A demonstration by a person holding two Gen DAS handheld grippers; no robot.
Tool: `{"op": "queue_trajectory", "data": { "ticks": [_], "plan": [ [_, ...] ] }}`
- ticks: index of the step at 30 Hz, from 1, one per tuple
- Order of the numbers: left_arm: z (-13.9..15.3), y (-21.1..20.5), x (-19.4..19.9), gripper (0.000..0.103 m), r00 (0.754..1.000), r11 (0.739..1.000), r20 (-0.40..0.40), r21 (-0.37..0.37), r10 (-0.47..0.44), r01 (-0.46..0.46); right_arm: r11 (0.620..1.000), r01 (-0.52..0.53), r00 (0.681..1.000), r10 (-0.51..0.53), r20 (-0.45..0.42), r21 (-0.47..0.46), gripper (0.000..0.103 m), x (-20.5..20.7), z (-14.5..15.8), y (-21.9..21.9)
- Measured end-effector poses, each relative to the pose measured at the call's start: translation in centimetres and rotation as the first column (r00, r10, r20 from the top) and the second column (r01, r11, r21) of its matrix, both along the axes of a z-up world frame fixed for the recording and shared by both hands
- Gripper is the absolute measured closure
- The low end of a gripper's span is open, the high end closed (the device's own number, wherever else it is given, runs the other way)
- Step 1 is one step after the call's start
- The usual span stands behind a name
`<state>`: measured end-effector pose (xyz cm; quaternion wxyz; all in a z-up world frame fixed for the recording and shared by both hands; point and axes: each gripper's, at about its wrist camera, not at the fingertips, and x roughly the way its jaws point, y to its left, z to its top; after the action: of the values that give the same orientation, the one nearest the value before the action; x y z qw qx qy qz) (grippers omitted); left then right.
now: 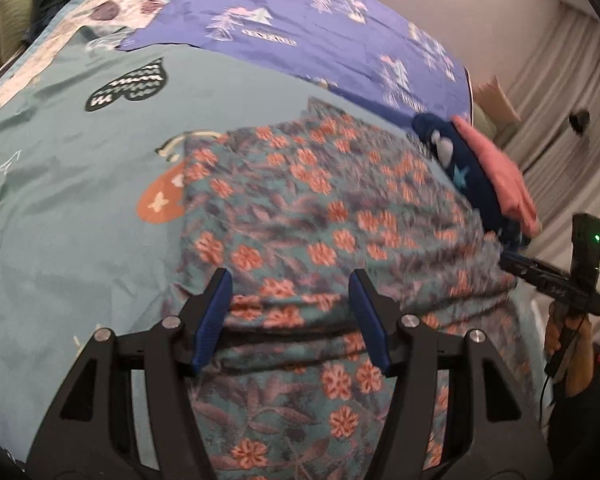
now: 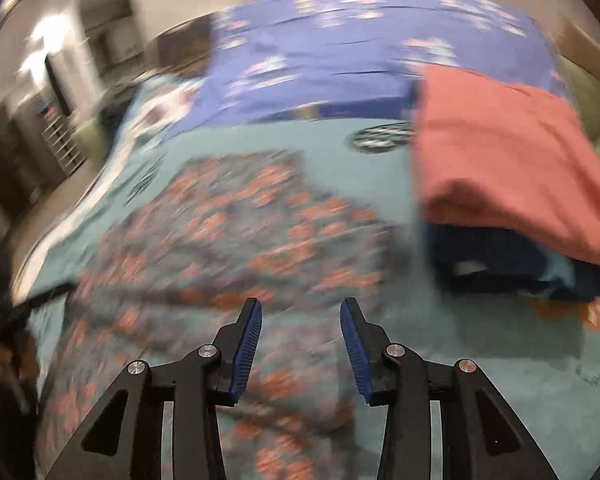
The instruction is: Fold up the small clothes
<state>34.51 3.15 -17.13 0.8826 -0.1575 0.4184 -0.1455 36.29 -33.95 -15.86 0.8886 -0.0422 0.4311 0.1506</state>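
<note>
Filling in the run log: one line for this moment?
floral garment spread on bed | left gripper open above it | right gripper open, nothing held | pink garment stacked

Black angular gripper frames with silver screw heads carry ribbed blue pads [image 1: 214, 320]; a green light glows on the right gripper [image 1: 556, 280], cable trailing beneath.

Three small garments: one teal cloth with orange flowers [image 1: 300, 216] spread under and ahead of the left gripper, plus one folded pink piece [image 2: 500, 160] atop one folded navy piece [image 2: 512, 260], ahead and right of the right gripper. Two bedsheets beneath: one teal heart-print sheet [image 1: 80, 200], one purple tree-print sheet [image 1: 280, 12] farther ahead.
</note>
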Motion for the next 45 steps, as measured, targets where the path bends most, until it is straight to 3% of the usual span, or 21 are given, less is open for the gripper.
{"op": "queue_trajectory", "data": {
  "ticks": [2,3,6,9,14,15,17,18,19,21,24,27,29,32,34,37,45],
  "plan": [
    [-1.1,-0.7,0.0,0.041,0.998,0.998,-0.045,0.045,-0.034,0.036,0.996,-0.011,0.998,0.005,-0.059,-0.088,0.062,0.2,-2.4,0.8],
    [-1.2,-0.6,-0.3,0.04,0.998,0.998,-0.043,0.042,-0.037,0.038,0.996,-0.016,0.997,0.01,-0.071,-0.09,0.062,0.1,-3.2,0.7],
    [-0.6,0.6,-1.2,0.041,0.997,1.0,-0.065,0.0,-0.029,0.029,0.994,-0.052,0.995,0.043,-0.094,-0.091,0.062,-1.1,-2.4,0.1],
    [0.9,1.7,-1.7,0.04,0.999,0.999,-0.049,-0.034,-0.003,0.001,0.984,-0.064,0.994,0.048,-0.099,-0.168,0.064,-1.8,-0.3,0.1],
    [2.1,-0.4,-0.4,0.038,1.0,0.997,-0.002,-0.076,-0.031,0.03,0.997,-0.07,0.998,0.07,0.002,-0.032,0.064,-1.3,1.5,2.4],
    [1.8,-0.7,0.1,0.038,0.999,0.996,-0.018,-0.08,-0.05,0.048,0.996,-0.078,0.997,0.078,-0.001,-0.03,0.064,-0.9,1.0,3.2],
    [-0.7,-1.9,1.1,0.038,0.99,0.996,-0.122,-0.066,-0.071,0.063,0.995,-0.1,0.994,0.099,-0.051,-0.024,0.064,-0.2,-0.9,4.7],
    [-1.0,-1.9,1.0,0.038,0.992,0.996,-0.11,-0.064,-0.067,0.06,0.994,-0.107,0.989,0.103,-0.107,-0.034,0.064,0.2,-2.7,5.3],
    [-0.9,-1.9,0.5,0.038,0.996,0.997,-0.071,-0.056,-0.059,0.055,0.993,-0.105,0.99,0.1,-0.1,-0.046,0.063,-0.1,-3.7,5.4],
    [-0.4,-1.8,-0.2,0.038,0.995,0.998,-0.081,-0.016,-0.054,0.053,0.995,-0.1,0.993,0.098,-0.067,-0.019,0.063,-0.9,-3.5,4.8],
    [1.3,-1.1,-1.6,0.038,0.997,0.999,-0.077,0.026,-0.025,0.027,0.998,-0.07,0.991,0.069,-0.114,-0.001,0.063,-2.0,-2.0,3.5],
    [3.0,0.1,-3.7,0.038,1.0,0.999,-0.023,0.035,-0.012,0.013,0.999,-0.045,0.998,0.044,-0.037,-0.005,0.062,-5.2,1.2,1.9],
    [4.0,1.3,-5.6,0.038,1.0,0.999,-0.003,0.037,0.004,-0.004,0.999,-0.035,0.999,0.035,-0.006,0.019,0.055,-7.2,2.8,0.8],
    [4.5,3.4,-8.6,0.038,1.0,1.0,-0.01,0.013,0.014,-0.014,0.998,-0.006,0.999,0.004,0.036,0.055,0.043,-10.7,4.5,-1.5],
    [4.5,4.2,-10.3,0.038,1.0,1.0,-0.022,0.012,0.019,-0.019,0.997,0.004,0.999,-0.007,0.045,0.082,0.042,-13.1,5.1,-3.0],
    [3.9,5.8,-13.7,0.038,0.997,0.998,-0.057,0.04,0.051,-0.049,0.987,0.037,0.999,-0.037,-0.003,0.156,0.042,-17.0,4.9,-5.7],
    [1.3,7.8,-22.1,0.038,0.988,0.996,-0.127,0.021,0.091,-0.089,0.968,0.126,0.985,-0.097,-0.139,0.216,0.042,-26.3,0.7,-9.0]
  ]
}}
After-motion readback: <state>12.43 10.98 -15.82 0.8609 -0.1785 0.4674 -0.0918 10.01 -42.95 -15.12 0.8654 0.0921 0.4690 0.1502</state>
